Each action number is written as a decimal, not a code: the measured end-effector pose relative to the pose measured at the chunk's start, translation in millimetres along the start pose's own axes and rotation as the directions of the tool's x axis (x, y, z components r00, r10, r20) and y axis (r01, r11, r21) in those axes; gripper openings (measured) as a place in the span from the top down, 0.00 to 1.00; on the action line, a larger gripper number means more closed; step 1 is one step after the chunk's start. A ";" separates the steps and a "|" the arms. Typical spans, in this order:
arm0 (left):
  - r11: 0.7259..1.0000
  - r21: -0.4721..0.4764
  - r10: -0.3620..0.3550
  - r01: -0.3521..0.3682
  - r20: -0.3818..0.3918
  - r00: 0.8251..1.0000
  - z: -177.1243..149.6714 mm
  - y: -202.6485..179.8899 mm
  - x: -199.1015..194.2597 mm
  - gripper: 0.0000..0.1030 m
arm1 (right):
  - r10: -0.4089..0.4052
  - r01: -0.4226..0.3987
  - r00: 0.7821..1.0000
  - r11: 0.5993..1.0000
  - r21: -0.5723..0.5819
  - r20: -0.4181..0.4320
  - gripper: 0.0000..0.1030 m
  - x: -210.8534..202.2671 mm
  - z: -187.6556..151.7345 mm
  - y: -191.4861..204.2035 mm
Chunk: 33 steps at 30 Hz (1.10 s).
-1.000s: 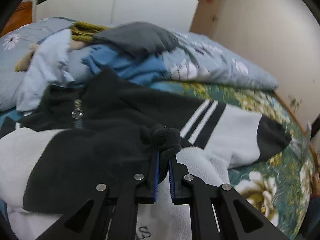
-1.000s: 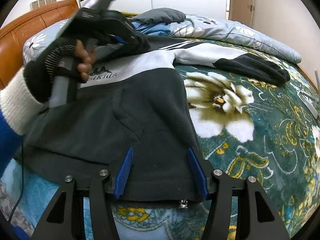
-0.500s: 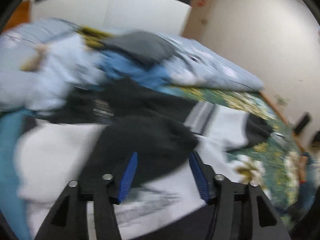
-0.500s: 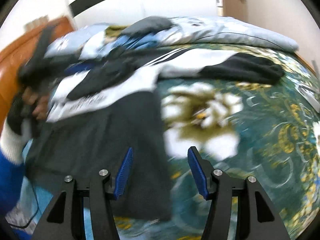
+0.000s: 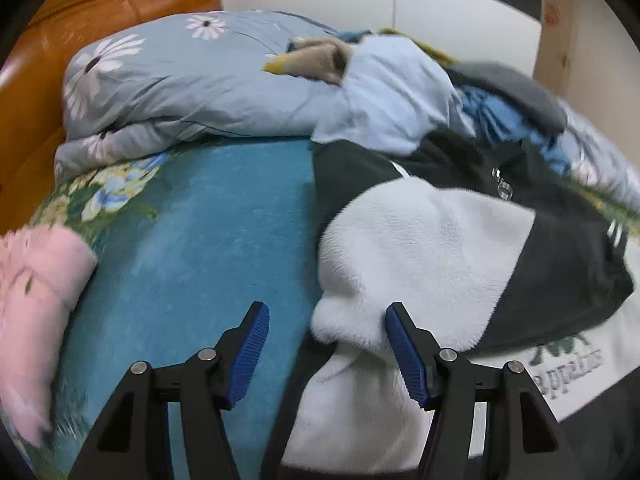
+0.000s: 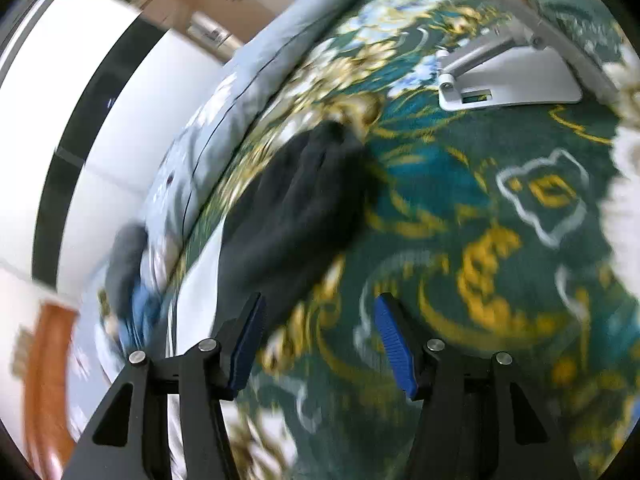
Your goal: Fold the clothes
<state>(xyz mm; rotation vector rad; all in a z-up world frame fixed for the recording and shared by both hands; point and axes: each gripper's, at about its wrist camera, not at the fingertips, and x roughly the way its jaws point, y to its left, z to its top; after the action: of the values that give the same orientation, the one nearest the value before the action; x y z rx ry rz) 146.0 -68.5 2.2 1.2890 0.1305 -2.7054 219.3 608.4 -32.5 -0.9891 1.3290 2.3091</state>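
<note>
1 black-and-white fleece jacket (image 5: 432, 248) lies on the bed (image 5: 200, 240), its white sleeve folded across the chest and its other, black-cuffed sleeve (image 6: 296, 208) stretched out over the floral blanket (image 6: 480, 240). Behind it sit 1 blue floral quilt (image 5: 180, 80) and 1 heap of other clothes (image 5: 500, 96); 1 pink cloth (image 5: 36, 280) lies at the left. The left hand-held gripper (image 5: 324, 348) hovers low at the folded sleeve's edge, jaws spread, holding nothing. The right hand-held gripper (image 6: 320, 340) is rolled sideways above the blanket, jaws apart and empty, near the cuff. 1 grey metal stand (image 6: 512, 80) rests beyond.
</note>
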 end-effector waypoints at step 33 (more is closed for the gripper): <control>0.962 -0.211 -0.176 0.175 0.012 0.984 -18.5 79.7 -25.1 0.37 | 0.379 -0.438 0.894 0.619 -0.652 -0.240 0.91 -21.9 -222.9 378.3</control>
<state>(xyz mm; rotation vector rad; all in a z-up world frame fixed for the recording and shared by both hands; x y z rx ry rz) 188.9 -142.3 8.8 1.2791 0.5424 -2.7375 116.4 221.9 150.0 -1.0495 0.7222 3.2959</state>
